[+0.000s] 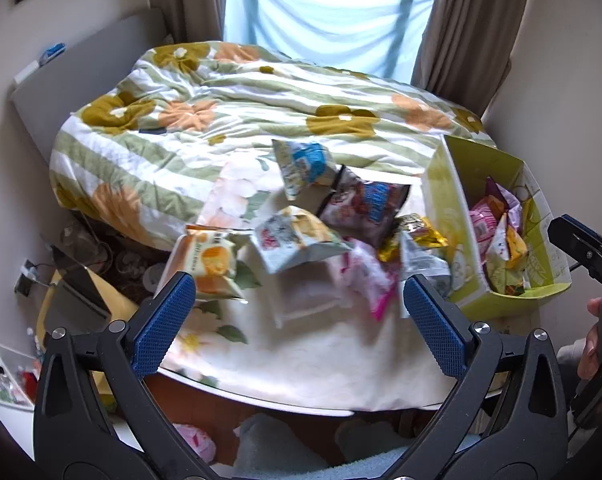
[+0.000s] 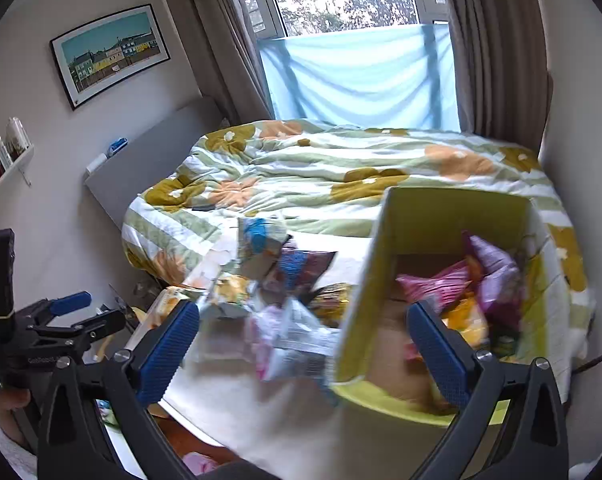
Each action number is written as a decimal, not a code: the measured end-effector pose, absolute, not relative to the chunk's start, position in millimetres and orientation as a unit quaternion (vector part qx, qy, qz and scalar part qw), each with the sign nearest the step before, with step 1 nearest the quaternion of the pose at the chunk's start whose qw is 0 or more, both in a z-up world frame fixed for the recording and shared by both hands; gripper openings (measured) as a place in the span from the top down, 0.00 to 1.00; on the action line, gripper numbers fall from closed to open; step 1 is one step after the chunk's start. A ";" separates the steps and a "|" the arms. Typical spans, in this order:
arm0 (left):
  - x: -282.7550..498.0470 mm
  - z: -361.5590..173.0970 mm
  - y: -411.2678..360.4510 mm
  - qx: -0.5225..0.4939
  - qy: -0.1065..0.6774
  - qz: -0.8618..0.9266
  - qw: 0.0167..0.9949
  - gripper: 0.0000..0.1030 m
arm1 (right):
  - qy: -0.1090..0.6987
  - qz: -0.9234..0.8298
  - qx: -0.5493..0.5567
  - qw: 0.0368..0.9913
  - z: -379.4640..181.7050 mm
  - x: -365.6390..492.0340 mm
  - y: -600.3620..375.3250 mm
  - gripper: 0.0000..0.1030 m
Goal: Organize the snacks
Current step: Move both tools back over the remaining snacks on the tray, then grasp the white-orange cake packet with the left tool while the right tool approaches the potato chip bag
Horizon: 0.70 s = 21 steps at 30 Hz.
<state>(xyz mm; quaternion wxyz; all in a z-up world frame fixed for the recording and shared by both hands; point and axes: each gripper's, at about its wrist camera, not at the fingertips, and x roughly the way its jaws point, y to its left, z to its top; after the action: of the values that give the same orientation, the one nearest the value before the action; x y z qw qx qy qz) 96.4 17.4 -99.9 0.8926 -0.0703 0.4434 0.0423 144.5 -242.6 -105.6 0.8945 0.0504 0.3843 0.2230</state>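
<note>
Several snack packets lie in a loose pile on a cloth-covered table (image 1: 301, 344): an orange-and-white one (image 1: 211, 262), a yellow-and-white one (image 1: 297, 236), a blue-and-dark one (image 1: 365, 200), a blue-and-white one (image 1: 305, 164), a pink one (image 1: 367, 276). A yellow-green cardboard box (image 1: 445, 208) at the right holds several packets (image 1: 501, 240); it also shows in the right wrist view (image 2: 365, 288). My left gripper (image 1: 297, 300) is open and empty above the table's near side. My right gripper (image 2: 301, 328) is open and empty, above the box's near left corner and the pile (image 2: 293, 340).
A bed with a floral duvet (image 1: 241, 100) lies behind the table, under a window with curtains. The bed's headboard (image 1: 81, 80) stands at the left. Clutter sits on the floor at the left (image 1: 81, 280). The other gripper shows at each frame's edge (image 2: 61, 320).
</note>
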 end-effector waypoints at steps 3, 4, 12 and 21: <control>101.6 -107.9 55.1 -0.070 0.453 0.043 0.888 0.00 | 0.397 0.221 0.052 0.889 -110.9 148.0 -205.8 0.00; 103.7 -110.9 67.0 -0.072 0.456 0.041 0.886 0.00 | 0.402 0.221 0.052 0.887 -113.3 150.2 -189.9 0.00; 132.6 -153.3 138.0 -0.076 0.493 0.007 0.867 0.00 | 0.425 0.202 0.053 0.881 -142.5 175.4 -113.0 0.00; 175.3 -225.5 152.4 -0.081 0.542 -0.008 0.836 0.00 | 0.470 0.185 0.060 0.861 -191.6 210.7 -70.9 0.00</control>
<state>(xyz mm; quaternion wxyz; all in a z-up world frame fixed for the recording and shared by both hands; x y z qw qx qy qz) 175.3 152.4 -225.5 0.8364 -0.0812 0.5420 -0.0080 210.7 -70.9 -191.6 0.8613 0.0596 0.4697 0.1845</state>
